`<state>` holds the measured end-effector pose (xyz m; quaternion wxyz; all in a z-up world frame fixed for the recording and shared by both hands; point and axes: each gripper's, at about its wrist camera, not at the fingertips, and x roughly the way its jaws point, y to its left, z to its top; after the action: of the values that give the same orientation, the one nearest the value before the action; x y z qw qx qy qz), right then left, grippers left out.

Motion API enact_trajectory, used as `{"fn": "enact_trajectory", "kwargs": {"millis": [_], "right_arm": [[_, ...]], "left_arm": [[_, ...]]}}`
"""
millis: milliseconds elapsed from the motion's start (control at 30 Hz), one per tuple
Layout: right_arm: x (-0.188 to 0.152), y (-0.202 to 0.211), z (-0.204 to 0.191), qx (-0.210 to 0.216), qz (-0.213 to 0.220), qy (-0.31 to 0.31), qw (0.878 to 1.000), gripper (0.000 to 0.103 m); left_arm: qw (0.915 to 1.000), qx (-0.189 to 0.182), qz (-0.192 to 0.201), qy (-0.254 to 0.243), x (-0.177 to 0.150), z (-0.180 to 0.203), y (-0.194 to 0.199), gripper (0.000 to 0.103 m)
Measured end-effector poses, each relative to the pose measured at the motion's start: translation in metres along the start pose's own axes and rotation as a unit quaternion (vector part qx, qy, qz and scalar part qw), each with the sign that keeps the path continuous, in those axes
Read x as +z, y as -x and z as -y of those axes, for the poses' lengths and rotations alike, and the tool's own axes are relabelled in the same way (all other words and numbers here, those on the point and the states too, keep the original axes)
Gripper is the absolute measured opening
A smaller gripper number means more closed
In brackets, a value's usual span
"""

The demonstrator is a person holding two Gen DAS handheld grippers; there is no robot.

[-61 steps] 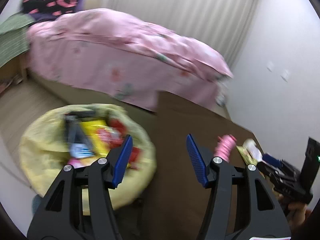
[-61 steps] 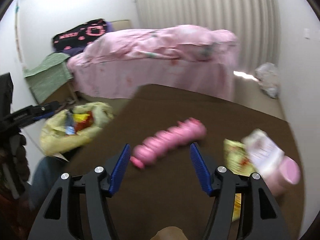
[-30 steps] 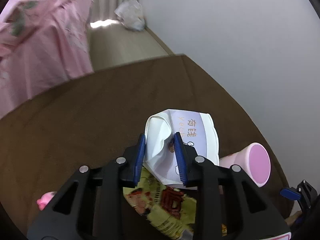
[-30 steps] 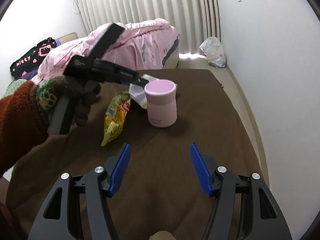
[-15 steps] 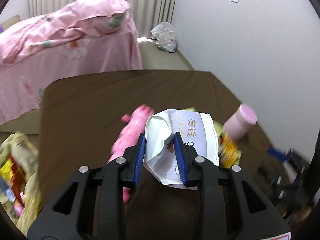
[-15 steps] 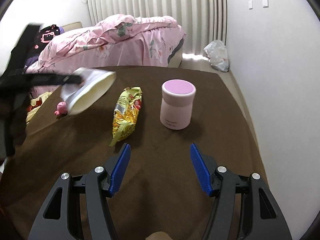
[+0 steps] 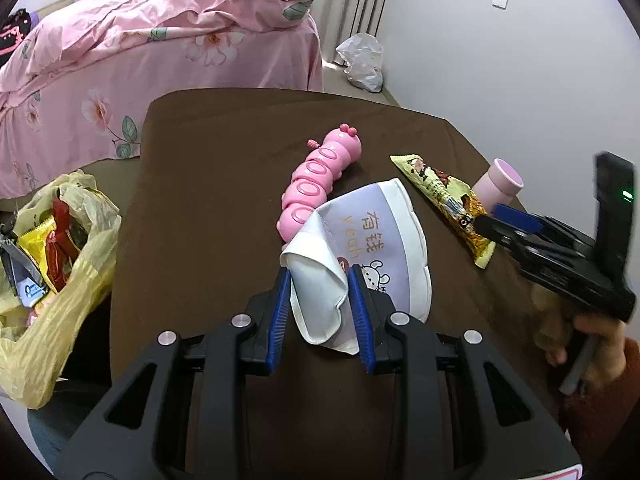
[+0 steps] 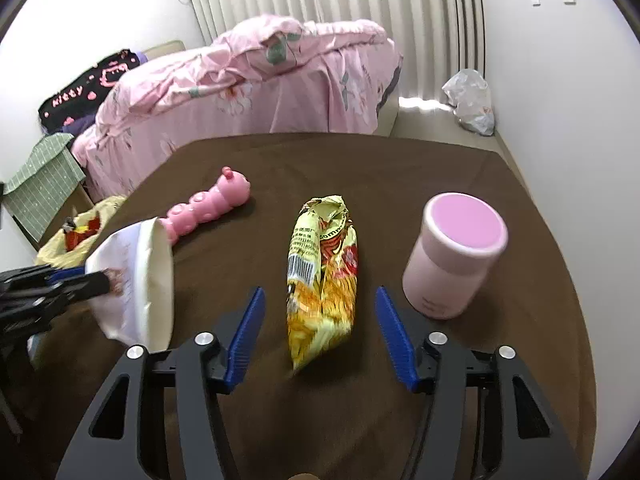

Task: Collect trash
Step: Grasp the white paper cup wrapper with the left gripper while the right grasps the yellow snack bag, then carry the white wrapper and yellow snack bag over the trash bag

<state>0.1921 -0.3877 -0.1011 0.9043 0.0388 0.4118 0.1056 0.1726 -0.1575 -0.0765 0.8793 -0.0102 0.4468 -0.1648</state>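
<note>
My left gripper (image 7: 320,300) is shut on a crumpled white and lilac paper bag (image 7: 372,248) and holds it above the brown table (image 7: 208,184). That bag (image 8: 136,280) also shows at the left of the right wrist view, pinched by the left gripper (image 8: 96,280). A yellow snack wrapper (image 8: 320,280) lies flat on the table, its near end between the blue pads of my right gripper (image 8: 320,336), whose jaws are closing with clear gaps on both sides. From the left wrist view the wrapper (image 7: 444,200) lies at the right, with the right gripper (image 7: 504,216) at its near end.
A yellow trash bag (image 7: 52,264) with several wrappers hangs open off the table's left edge. A pink caterpillar toy (image 7: 320,180) and a pink lidded cup (image 8: 456,252) stand on the table. A pink-covered bed (image 8: 256,80) and a white plastic bag (image 8: 472,100) lie beyond.
The left gripper carried the paper bag from beside the pink cup leftward across the table. The right gripper moved up to the yellow wrapper, and its jaws narrowed around it.
</note>
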Motion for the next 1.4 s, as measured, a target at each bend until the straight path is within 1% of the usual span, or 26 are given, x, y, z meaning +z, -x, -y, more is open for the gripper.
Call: {"fn": "enact_trajectory", "kwargs": {"millis": [67,100,133,167,233,367,433,567,667,733,800,933,1033,1233,1400], "right_arm": [[0.001,-0.005,0.000,0.009,-0.010,-0.001,1.000,0.044],[0.000,-0.005,0.000,0.021,-0.013,-0.002,1.000,0.033],[-0.001,-0.002,0.000,0.027,-0.012,-0.004,1.000,0.031],[-0.003,0.002,-0.001,0.033,-0.008,-0.006,0.999,0.030],[-0.005,0.009,-0.003,0.034,-0.002,-0.001,0.999,0.029],[-0.014,0.031,-0.010,0.028,0.012,0.010,0.999,0.028],[-0.017,0.042,-0.014,0.024,0.022,0.015,0.999,0.028],[-0.024,0.058,-0.020,0.032,0.027,0.017,0.999,0.028],[-0.028,0.067,-0.024,0.031,0.032,0.022,0.999,0.028],[-0.029,0.074,-0.027,0.031,0.037,0.025,0.999,0.028],[-0.030,0.082,-0.031,0.032,0.040,0.027,0.998,0.028],[-0.027,0.094,-0.040,0.032,0.050,0.033,0.998,0.028],[-0.021,0.107,-0.052,0.038,0.064,0.042,0.996,0.028],[-0.004,0.132,-0.092,0.046,0.096,0.083,0.991,0.028],[0.009,0.138,-0.132,0.062,0.107,0.116,0.986,0.028]], "left_arm": [[1.0000,-0.005,0.000,0.002,-0.001,-0.002,0.001,0.028],[1.0000,-0.009,0.001,0.005,-0.001,-0.003,0.002,0.028],[0.9999,-0.010,0.002,0.007,-0.001,-0.003,0.002,0.029],[0.9999,-0.013,0.002,0.008,-0.002,-0.004,0.003,0.029],[0.9998,-0.017,0.004,0.009,-0.003,-0.006,0.004,0.034],[0.9998,-0.015,0.005,0.014,-0.004,-0.009,0.004,0.034],[0.9997,-0.016,0.002,0.017,-0.004,-0.010,0.002,0.036],[0.9995,-0.021,-0.019,0.018,-0.003,-0.007,-0.008,0.037],[0.9975,-0.041,-0.040,0.042,-0.005,-0.013,-0.016,0.036],[0.9972,-0.045,-0.032,0.051,-0.007,-0.017,-0.011,0.029],[0.9977,-0.040,-0.018,0.051,-0.008,-0.019,-0.001,0.029],[0.9986,-0.018,0.023,0.045,-0.006,-0.023,0.028,0.029],[0.9975,0.002,0.058,0.040,-0.004,-0.026,0.054,0.029],[0.9918,0.029,0.115,0.048,-0.011,-0.047,0.107,0.029],[0.9862,0.051,0.146,0.059,-0.023,-0.072,0.140,0.029]]}}
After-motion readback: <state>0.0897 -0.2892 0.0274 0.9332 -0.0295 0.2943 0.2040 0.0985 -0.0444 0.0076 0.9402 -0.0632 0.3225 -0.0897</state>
